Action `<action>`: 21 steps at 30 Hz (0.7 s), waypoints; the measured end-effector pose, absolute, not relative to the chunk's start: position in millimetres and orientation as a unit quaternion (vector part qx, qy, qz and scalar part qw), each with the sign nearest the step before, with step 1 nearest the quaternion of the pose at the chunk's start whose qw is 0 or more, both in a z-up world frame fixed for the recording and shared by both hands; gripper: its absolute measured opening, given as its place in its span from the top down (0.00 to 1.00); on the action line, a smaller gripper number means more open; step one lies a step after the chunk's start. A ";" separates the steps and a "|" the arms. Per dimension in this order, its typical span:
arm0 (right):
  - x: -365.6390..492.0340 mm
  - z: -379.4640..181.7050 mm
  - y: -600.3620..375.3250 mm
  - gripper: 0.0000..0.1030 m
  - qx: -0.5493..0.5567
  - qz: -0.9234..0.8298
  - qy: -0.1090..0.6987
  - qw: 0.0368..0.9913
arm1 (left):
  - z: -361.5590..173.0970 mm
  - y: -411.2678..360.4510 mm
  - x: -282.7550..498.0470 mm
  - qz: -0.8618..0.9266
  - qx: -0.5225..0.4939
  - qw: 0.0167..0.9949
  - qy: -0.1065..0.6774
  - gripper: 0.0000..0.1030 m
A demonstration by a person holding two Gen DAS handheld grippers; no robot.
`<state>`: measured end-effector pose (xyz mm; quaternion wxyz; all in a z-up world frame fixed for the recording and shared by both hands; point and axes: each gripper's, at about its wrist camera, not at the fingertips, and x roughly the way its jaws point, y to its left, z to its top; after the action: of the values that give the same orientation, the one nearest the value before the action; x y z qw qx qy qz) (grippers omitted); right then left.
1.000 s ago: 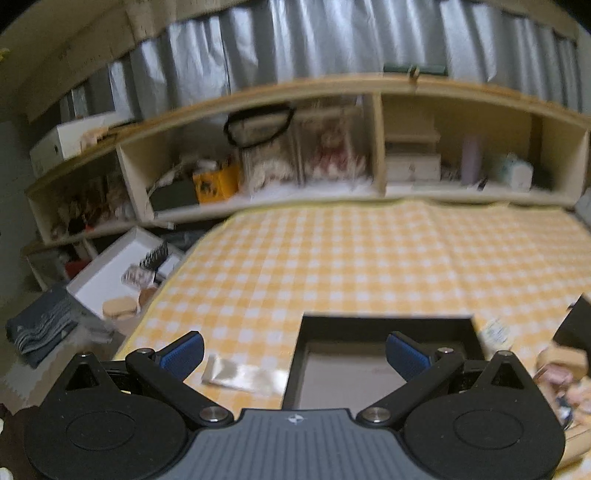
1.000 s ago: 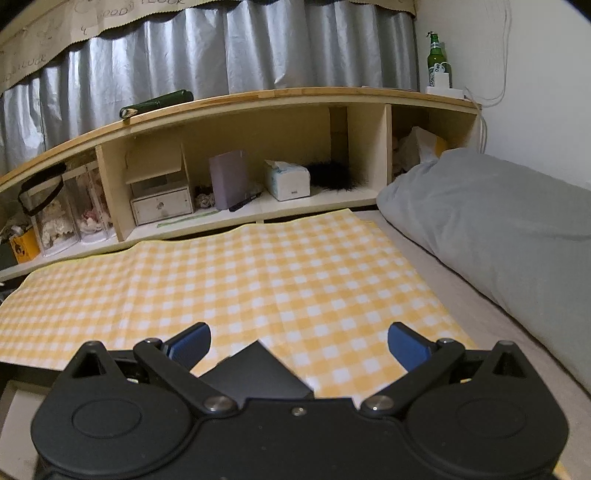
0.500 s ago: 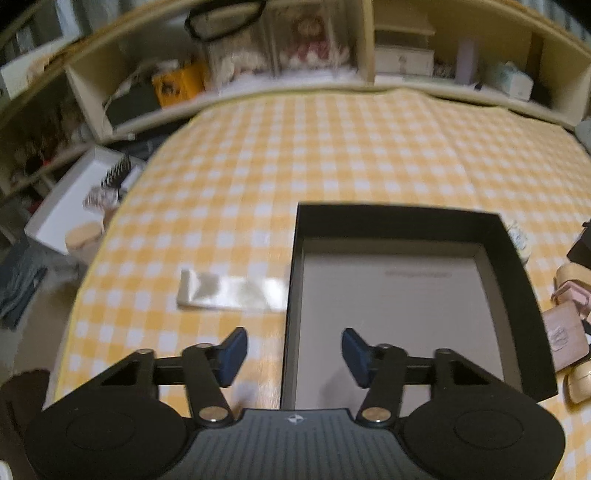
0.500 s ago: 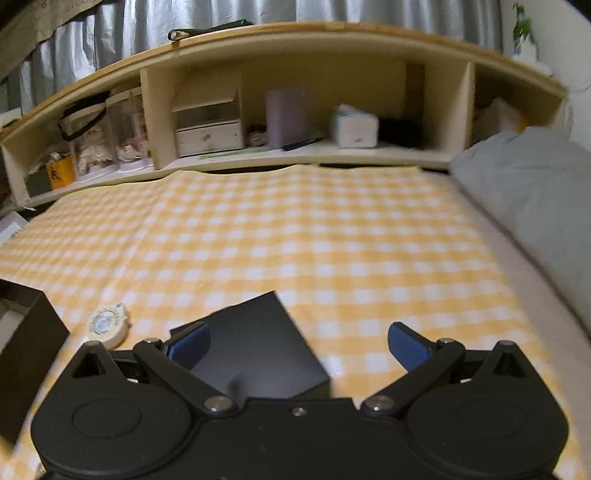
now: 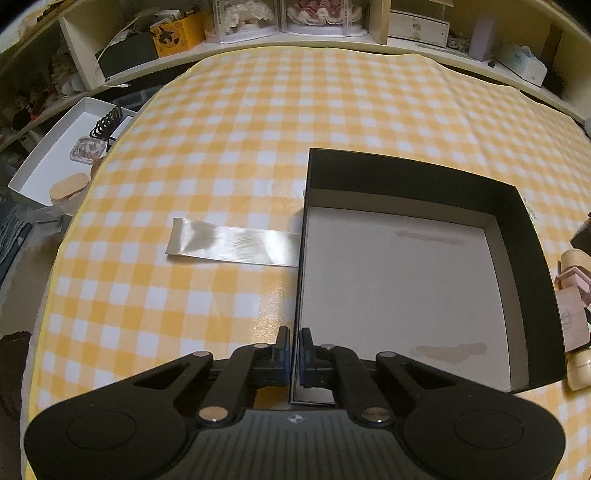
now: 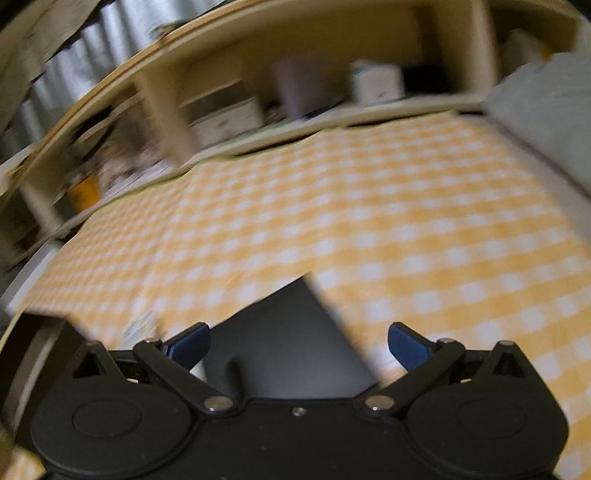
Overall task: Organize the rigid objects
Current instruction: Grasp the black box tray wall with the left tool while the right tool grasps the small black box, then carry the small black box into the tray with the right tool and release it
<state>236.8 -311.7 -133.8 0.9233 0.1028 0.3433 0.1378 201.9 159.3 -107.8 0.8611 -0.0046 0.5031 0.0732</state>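
A black open box [image 5: 517, 236] with a grey floor lies on the yellow checked cloth [image 5: 258, 147]. My left gripper [image 5: 294, 354] is shut on the box's near left wall, one finger on each side. Pink and beige small cases [image 5: 572, 291] lie just right of the box. In the blurred right wrist view my right gripper [image 6: 299, 345] is open and empty above a flat black box [image 6: 291, 339]. A small round white item [image 6: 142, 326] lies left of it.
A strip of clear film [image 5: 232, 245] lies on the cloth left of the box. A white tray [image 5: 59, 155] with small items sits off the cloth's left edge. Shelves [image 5: 295, 33] full of things line the far side. A grey pillow [image 6: 546, 122] is at right.
My left gripper tilted down toward the box and closed on its left wall. My right gripper swung and tilted, staying open over the flat black box.
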 end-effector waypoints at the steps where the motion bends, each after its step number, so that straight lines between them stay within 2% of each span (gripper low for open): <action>1: 235.5 -133.5 -307.5 0.00 0.094 0.148 0.349 0.920 | -107.5 160.4 202.7 0.073 -0.005 0.861 0.504 0.96; 5: 228.5 -131.0 -288.0 0.00 0.052 0.180 0.378 0.906 | -107.6 159.1 204.2 0.069 -0.007 0.859 0.507 0.97; 12: 226.0 -133.0 -249.7 0.00 -0.031 0.128 0.401 0.907 | -108.0 157.0 202.4 0.069 -0.005 0.859 0.507 0.97; 21: 237.1 -129.1 -250.4 0.00 -0.010 0.080 0.423 0.902 | -107.6 156.8 201.8 0.067 -0.012 0.860 0.506 0.97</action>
<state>237.1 -250.4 -129.1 0.9024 -0.0105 0.4234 0.0799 201.8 156.8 -107.6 0.8596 -0.0121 0.5064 0.0674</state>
